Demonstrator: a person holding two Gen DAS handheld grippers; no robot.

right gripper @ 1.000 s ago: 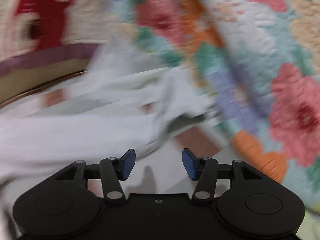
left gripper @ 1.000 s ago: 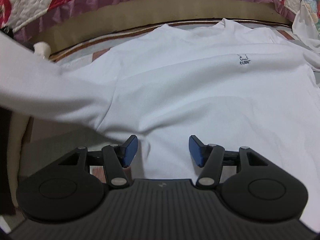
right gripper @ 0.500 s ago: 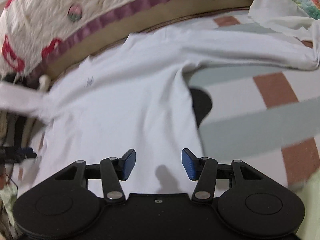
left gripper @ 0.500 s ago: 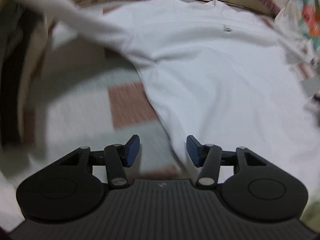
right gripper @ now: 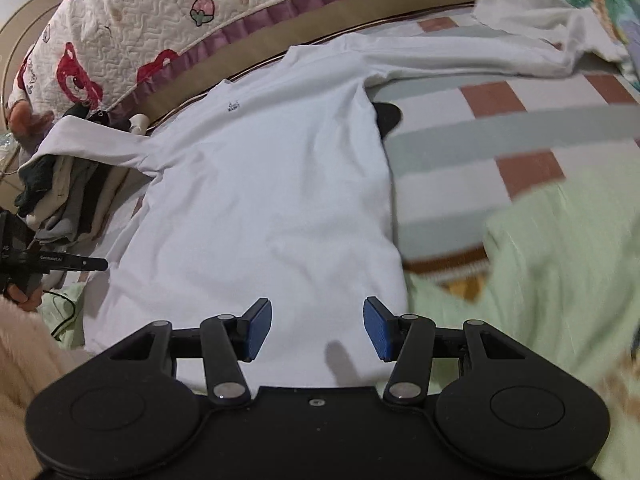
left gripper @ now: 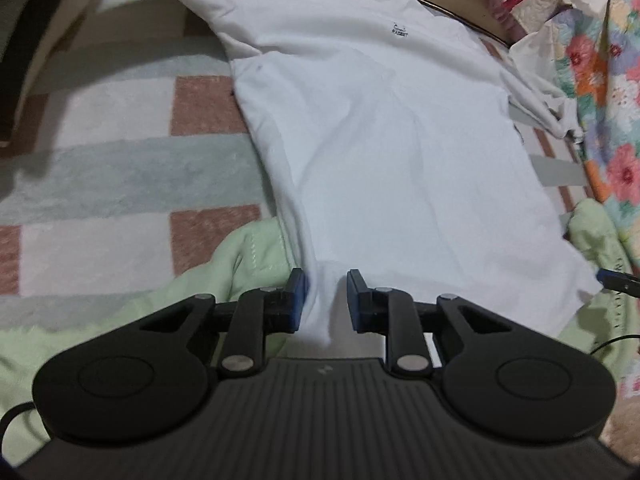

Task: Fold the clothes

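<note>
A white long-sleeved shirt (left gripper: 380,128) lies face up on the bed, collar far, hem near; it also shows in the right wrist view (right gripper: 272,200). My left gripper (left gripper: 324,300) sits at the hem's left corner with a bunch of white fabric between its partly closed blue pads. My right gripper (right gripper: 316,326) is open over the hem near the shirt's right side, holding nothing. The left gripper's tip (right gripper: 80,264) shows at the left edge of the right wrist view.
A checked blanket (left gripper: 120,152) covers the bed. A light green blanket (right gripper: 540,260) lies bunched at the near edge. A stack of folded clothes (right gripper: 68,188) sits left of the shirt. A floral quilt (left gripper: 600,80) lies at the right, a bear-print quilt (right gripper: 140,40) at the back.
Both grippers swung back to the near hem. The left gripper's jaws closed in around the hem's left corner. The right gripper stayed open.
</note>
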